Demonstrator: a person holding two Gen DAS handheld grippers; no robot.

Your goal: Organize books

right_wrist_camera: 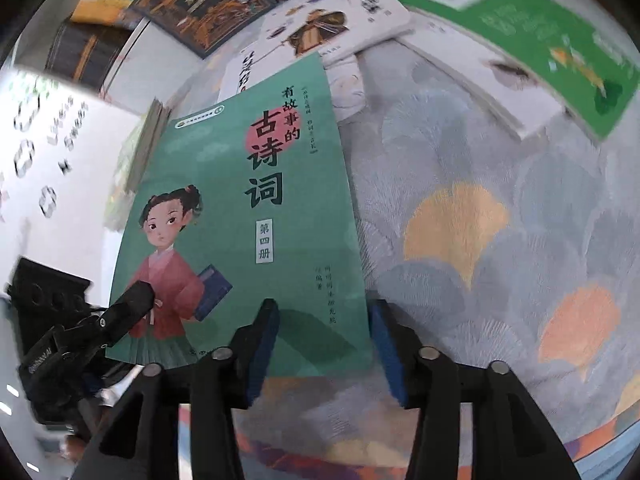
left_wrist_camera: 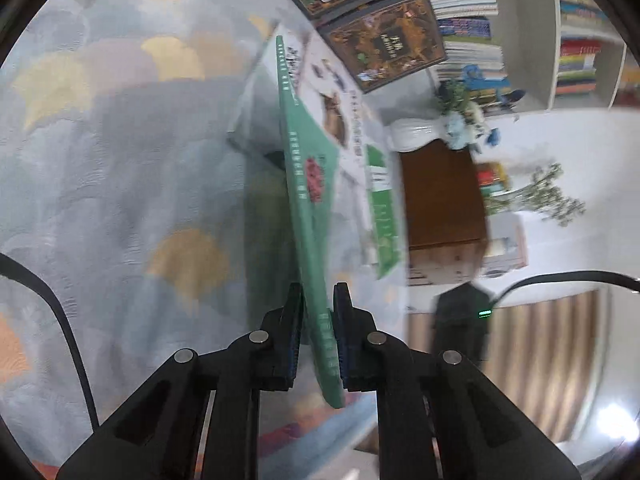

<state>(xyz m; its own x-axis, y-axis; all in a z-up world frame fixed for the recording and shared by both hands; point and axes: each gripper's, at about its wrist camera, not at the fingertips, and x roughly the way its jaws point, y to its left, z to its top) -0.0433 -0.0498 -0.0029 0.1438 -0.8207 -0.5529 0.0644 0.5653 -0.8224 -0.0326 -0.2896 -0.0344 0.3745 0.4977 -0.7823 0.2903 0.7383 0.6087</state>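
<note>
Between my left gripper's point(left_wrist_camera: 318, 304) pads I have the green poetry book point(left_wrist_camera: 308, 216) pinched by its edge, lifted above the patterned rug point(left_wrist_camera: 120, 160). My right gripper point(right_wrist_camera: 324, 316) hovers spread apart beside its cover. Beyond, other books point(right_wrist_camera: 320, 28) lie scattered near the bookshelf point(left_wrist_camera: 552, 40).

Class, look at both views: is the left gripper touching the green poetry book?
Touching. In the left wrist view the left gripper has its jaws closed on the bottom edge of the green poetry book, a pad pressed to each cover, with the book held edge-on above the carpet.
</note>
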